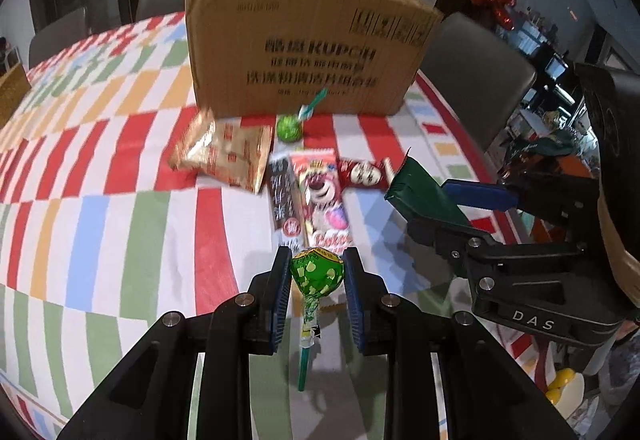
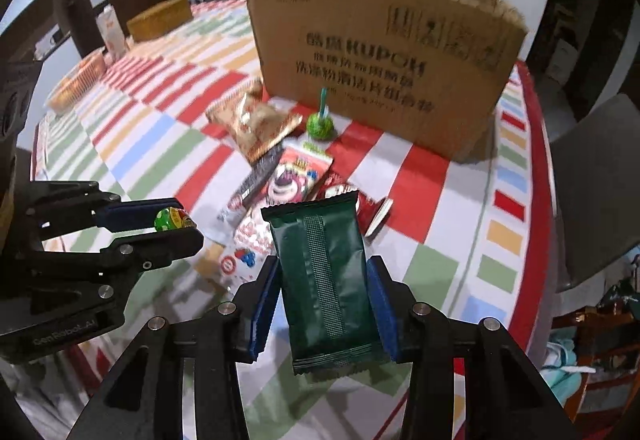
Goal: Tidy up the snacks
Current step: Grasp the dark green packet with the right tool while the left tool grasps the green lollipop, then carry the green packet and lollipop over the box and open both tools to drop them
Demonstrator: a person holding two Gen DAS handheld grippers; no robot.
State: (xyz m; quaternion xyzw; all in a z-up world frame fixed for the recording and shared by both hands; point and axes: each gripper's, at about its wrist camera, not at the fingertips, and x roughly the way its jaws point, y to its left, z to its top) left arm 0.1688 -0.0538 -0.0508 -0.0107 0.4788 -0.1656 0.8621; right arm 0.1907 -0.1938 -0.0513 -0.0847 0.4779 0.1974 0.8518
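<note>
My left gripper (image 1: 318, 272) is shut on a green lollipop (image 1: 317, 274), held above the table; it also shows in the right wrist view (image 2: 172, 219). My right gripper (image 2: 324, 280) is shut on a dark green snack packet (image 2: 324, 276), also seen in the left wrist view (image 1: 424, 196). On the checked tablecloth (image 1: 120, 200) lie a gold snack bag (image 1: 224, 152), a second green lollipop (image 1: 289, 128), a dark bar (image 1: 282, 196), a pink bear packet (image 1: 324, 196) and a red packet (image 1: 364, 174). A cardboard box (image 1: 308, 40) stands behind them.
Grey chairs (image 1: 476, 76) stand around the table. A small brown box (image 2: 160, 18), a carton (image 2: 112, 30) and a basket (image 2: 76, 80) sit at the far left of the table. The table's right edge (image 2: 540, 144) is red-bordered.
</note>
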